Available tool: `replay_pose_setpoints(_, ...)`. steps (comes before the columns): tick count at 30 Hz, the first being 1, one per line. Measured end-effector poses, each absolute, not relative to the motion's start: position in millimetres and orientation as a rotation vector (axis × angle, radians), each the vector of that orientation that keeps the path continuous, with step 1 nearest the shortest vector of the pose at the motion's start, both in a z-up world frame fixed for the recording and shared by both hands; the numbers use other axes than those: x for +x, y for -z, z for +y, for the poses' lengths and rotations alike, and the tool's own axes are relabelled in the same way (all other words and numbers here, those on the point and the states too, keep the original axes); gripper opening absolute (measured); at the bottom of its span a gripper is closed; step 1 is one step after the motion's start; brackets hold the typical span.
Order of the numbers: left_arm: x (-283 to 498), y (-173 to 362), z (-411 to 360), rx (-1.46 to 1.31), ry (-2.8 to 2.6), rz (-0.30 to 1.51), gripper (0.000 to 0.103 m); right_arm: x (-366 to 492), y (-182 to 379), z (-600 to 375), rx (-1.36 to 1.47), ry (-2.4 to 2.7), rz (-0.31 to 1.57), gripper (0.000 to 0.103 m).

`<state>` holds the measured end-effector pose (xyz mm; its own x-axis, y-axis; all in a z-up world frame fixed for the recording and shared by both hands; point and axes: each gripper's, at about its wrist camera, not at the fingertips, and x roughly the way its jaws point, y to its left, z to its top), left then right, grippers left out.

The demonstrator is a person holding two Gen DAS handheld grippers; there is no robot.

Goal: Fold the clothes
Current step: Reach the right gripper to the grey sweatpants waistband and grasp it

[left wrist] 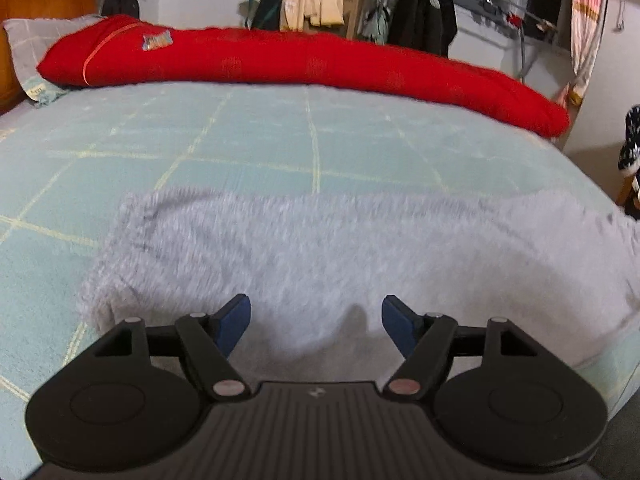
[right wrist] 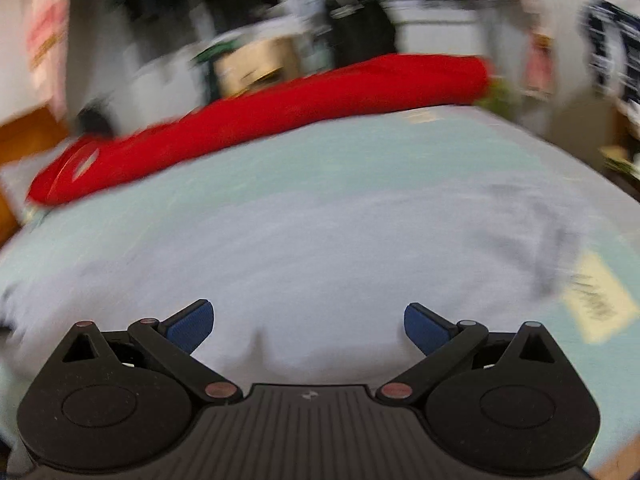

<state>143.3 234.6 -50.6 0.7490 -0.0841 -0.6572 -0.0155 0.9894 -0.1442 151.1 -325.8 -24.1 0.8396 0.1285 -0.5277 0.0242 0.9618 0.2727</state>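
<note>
Pale green bedding (left wrist: 224, 140) with a thin yellow grid is covering the bed you are working over, and a long red quilt (left wrist: 280, 60) is lying rolled along its far side, with a pillow (left wrist: 28, 44) tucked at the headboard end. Clothes are hanging on a rack (left wrist: 420, 12) behind the bed.

A fluffy grey garment (left wrist: 320, 248) is lying spread flat on the bedding, right at the near edge of the bed, stretching across under both of your hands.

Your left tool (left wrist: 316, 326) is standing wide, its blue pads (left wrist: 234, 324) well apart, and nothing is sitting between them; it is hovering over the near part of the garment, and you cannot tell whether the tips are brushing the fabric.

Your right tool (right wrist: 308, 328) is also standing wide, its pads (right wrist: 190, 326) spread even further apart and gripping nothing. It is pointing over the same grey garment (right wrist: 320, 248), and that view is badly smeared. A pale yellow label or paper (right wrist: 600, 300) is lying just beside the garment's right end.
</note>
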Motion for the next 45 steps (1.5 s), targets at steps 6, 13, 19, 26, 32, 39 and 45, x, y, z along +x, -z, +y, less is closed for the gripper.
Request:
replay_pose_setpoints(6, 145, 37, 204, -0.181, 0.066, 0.709, 0.075, 135, 46, -435, 0.598, 0.029, 0.471, 0.103)
replay_pose_setpoints(13, 155, 29, 158, -0.141, 0.102, 0.729, 0.075, 165, 99, -508, 0.903, 0.016, 0.445, 0.103)
replay_pose_setpoints(19, 160, 24, 133, -0.116, 0.112, 0.731, 0.075, 210, 107, -521, 0.878, 0.026, 0.464, 0.103)
replay_pose_setpoints(26, 163, 29, 120, -0.117, 0.136, 0.741, 0.075, 212, 108, -533, 0.944, -0.055, 0.471, 0.103)
replay_pose_setpoints(32, 172, 35, 122, -0.153, 0.125, 0.758, 0.075, 212, 111, -523, 0.929, -0.133, 0.485, 0.103)
replay_pose_setpoints(39, 166, 36, 119, -0.171, 0.155, 0.744, 0.075, 247, 113, -532, 1.002, -0.186, 0.484, 0.103)
replay_pose_setpoints(45, 167, 39, 125, -0.207, 0.135, 0.752, 0.075, 243, 117, -527, 0.999, -0.251, 0.453, 0.103)
